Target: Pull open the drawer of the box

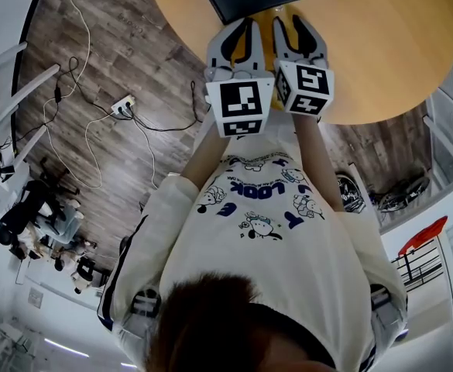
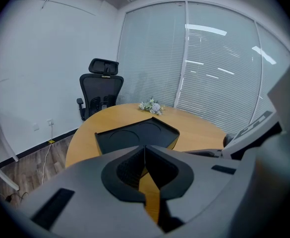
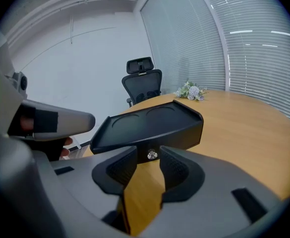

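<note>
1. box (image 3: 149,125): one, black, on the round wooden counter (image 3: 244,128), at 12 o'clock from both grippers in the head view. its top has two shallow round recesses (image 3: 125,120) side by side.
2. knob (image 3: 152,154): one, small and metallic, on the front face of the box that is turned toward the person. that face looks flush with the rest of the box.
3. grippers: two, held side by side and pointing at the box.
4. left gripper (image 2: 145,148): its jaws are pressed together at the tips with nothing between them. the box lies at 12 o'clock beyond them, apart from the tips.
5. right gripper (image 3: 148,151): its jaws stand spread, one at 9 o'clock and one at 3 o'clock of the knob. the pads do not press on the knob, which sits in the gap at the tips.
6. marker cubes (image 1: 241,105): two, one on each gripper.
7. office chair (image 3: 144,81): one, black, at 12 o'clock past the counter's far edge in the right gripper view.
8. flowers (image 3: 192,91): one small bunch lying on the counter, at about 1 o'clock from the box.
</note>
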`<action>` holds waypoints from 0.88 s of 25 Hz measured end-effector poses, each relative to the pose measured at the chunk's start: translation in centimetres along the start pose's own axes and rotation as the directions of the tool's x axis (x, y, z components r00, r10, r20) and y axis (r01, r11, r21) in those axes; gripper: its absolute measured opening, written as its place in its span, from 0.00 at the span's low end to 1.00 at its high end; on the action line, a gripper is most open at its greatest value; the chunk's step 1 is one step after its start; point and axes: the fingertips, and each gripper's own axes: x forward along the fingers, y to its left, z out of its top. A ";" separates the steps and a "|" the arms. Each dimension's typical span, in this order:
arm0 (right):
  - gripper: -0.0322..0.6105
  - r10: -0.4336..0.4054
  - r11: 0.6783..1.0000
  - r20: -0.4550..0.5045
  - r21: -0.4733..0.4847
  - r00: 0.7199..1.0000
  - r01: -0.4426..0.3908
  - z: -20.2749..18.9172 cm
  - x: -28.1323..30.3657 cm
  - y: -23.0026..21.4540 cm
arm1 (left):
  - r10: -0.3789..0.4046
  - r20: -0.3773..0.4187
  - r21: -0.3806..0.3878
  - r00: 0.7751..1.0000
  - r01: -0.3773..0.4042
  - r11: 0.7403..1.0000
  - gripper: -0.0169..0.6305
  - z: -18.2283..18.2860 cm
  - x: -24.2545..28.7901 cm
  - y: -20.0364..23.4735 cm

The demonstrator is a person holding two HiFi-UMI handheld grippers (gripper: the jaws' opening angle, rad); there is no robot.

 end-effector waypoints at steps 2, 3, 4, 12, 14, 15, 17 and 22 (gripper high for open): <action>0.27 0.004 1.000 -0.012 -0.011 1.000 -0.004 -0.4 0.5 0.0 | 0.002 -0.005 -0.003 1.000 -0.002 1.000 0.06 -0.3 0.1 0.1; 0.27 0.003 1.000 -0.016 -0.019 1.000 -0.004 -0.5 0.6 0.0 | 0.003 -0.008 -0.005 1.000 -0.003 1.000 0.06 -0.3 0.1 0.2; 0.27 0.003 1.000 -0.020 -0.028 1.000 -0.003 -0.6 0.8 -0.2 | 0.004 -0.010 -0.006 1.000 -0.005 1.000 0.06 -0.4 0.1 0.2; 0.29 0.018 0.997 -0.046 -0.072 0.999 -0.021 -1.6 2.8 -0.6 | 0.018 -0.027 -0.035 0.999 -0.019 0.999 0.06 -1.2 0.4 1.0; 0.29 0.013 0.996 -0.049 -0.084 0.999 -0.017 -1.8 2.9 -0.8 | 0.020 -0.028 -0.036 0.999 -0.021 0.999 0.06 -1.3 0.4 1.1; 0.29 0.011 0.996 -0.050 -0.091 0.999 -0.016 -1.8 3.0 -0.8 | 0.021 -0.029 -0.036 0.999 -0.022 0.999 0.06 -1.4 0.3 1.1; 0.29 0.012 0.995 -0.053 -0.102 0.999 -0.017 -1.8 3.1 -0.9 | 0.025 -0.032 -0.038 0.999 -0.026 0.999 0.06 -1.5 0.3 1.3; 0.29 0.013 0.992 -0.050 -0.123 0.999 -0.019 -1.6 3.5 -1.1 | 0.036 -0.038 -0.047 0.999 -0.037 0.998 0.06 -1.8 0.0 1.7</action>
